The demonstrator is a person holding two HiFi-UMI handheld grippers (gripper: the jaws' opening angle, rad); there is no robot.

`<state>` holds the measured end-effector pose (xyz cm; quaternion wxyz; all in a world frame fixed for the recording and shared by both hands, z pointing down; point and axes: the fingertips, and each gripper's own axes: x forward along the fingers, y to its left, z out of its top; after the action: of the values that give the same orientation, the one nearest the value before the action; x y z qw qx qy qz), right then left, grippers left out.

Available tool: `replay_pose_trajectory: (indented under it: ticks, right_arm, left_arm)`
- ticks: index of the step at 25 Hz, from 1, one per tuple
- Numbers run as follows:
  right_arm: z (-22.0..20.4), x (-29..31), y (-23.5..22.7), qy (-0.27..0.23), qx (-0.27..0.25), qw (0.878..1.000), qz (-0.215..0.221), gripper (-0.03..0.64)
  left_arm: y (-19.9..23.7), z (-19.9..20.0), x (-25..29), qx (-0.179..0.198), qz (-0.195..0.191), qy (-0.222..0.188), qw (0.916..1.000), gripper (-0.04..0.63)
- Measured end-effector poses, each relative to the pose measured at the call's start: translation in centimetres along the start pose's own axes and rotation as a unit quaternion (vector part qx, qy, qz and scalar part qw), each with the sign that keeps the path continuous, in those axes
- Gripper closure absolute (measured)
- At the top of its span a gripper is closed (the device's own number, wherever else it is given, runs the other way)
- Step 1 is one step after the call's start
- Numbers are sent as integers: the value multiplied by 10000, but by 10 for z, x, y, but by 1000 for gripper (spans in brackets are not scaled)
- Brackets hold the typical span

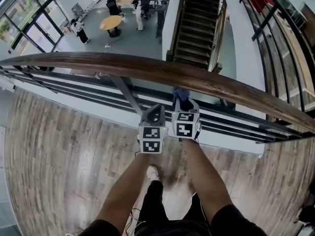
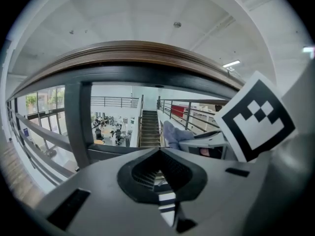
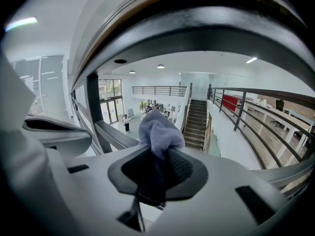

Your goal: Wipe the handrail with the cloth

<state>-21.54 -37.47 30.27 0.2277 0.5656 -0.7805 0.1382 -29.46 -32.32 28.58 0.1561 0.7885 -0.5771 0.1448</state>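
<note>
A brown wooden handrail (image 1: pixel 147 65) curves across the head view from left to right, above dark metal rails. Both grippers are held side by side just below it, near its middle. My right gripper (image 1: pixel 183 103) is shut on a bluish-grey cloth (image 1: pixel 181 94), which bunches out past the jaws (image 3: pixel 157 131) under the handrail's underside (image 3: pixel 206 14). The cloth hangs just short of the rail. My left gripper (image 1: pixel 153 111) is shut with nothing in it. In the left gripper view the handrail (image 2: pixel 133 50) arches overhead, with the cloth (image 2: pixel 172 134) and the right gripper's marker cube (image 2: pixel 256 117) to the right.
A slanted metal post (image 1: pixel 125 95) and horizontal bars (image 1: pixel 64 85) stand under the rail. Beyond it are a drop to a lower floor with people and a round table (image 1: pixel 111 22), and a staircase (image 1: pixel 194 23). I stand on wood flooring (image 1: pixel 59 146).
</note>
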Motion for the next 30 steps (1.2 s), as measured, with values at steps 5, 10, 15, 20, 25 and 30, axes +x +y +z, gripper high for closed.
replay_pose_trajectory:
  ticks: [5, 10, 15, 20, 25, 30]
  right_arm:
    - [-15, -24, -61, -10, 76, 9999, -141, 537]
    - [-33, -51, -127, 69, 246, 9991, -334, 537]
    - [-51, -82, -200, 121, 385, 9976, -570, 537]
    - [-77, -113, -280, 211, 523, 9952, -806, 537]
    - [-98, -142, -352, 265, 646, 9922, -1033, 537]
    - [-115, -166, -413, 337, 612, 9899, -1233, 537]
  left_arm:
    - [-69, 5, 17, 46, -251, 12, 9997, 594]
    - [-133, 10, 34, 16, -504, 72, 9987, 594]
    - [-207, 15, 49, 216, -804, 131, 9964, 594]
    - [-292, 17, 70, 366, -1142, 158, 9927, 594]
    - [-370, 19, 89, 315, -1383, 177, 9897, 594]
    - [-424, 21, 104, 382, -1557, 232, 9868, 594]
